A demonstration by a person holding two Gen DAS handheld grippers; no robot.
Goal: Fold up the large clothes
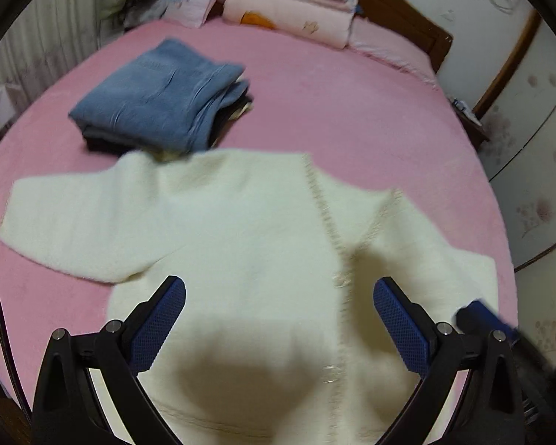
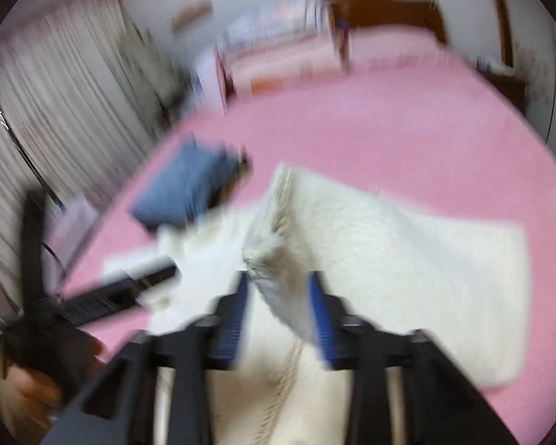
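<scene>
A fluffy white sweater (image 1: pixel 241 230) lies spread on the pink bed (image 1: pixel 333 111), sleeves out to both sides. My left gripper (image 1: pixel 278 293) is open and empty just above the sweater's lower body. In the blurred right wrist view my right gripper (image 2: pixel 280 282) has its jaws partly closed around a raised fold of the sweater (image 2: pixel 352 244) near its front seam. The left gripper (image 2: pixel 92 296) shows at that view's left; a right finger (image 1: pixel 482 315) shows at the left wrist view's right edge.
A stack of folded clothes topped by blue jeans (image 1: pixel 159 96) sits on the bed beyond the sweater, also in the right wrist view (image 2: pixel 185 185). Folded pink quilts and pillows (image 1: pixel 289 3) lie by the wooden headboard (image 1: pixel 407 26). Curtains (image 2: pixel 55 129) hang on the left.
</scene>
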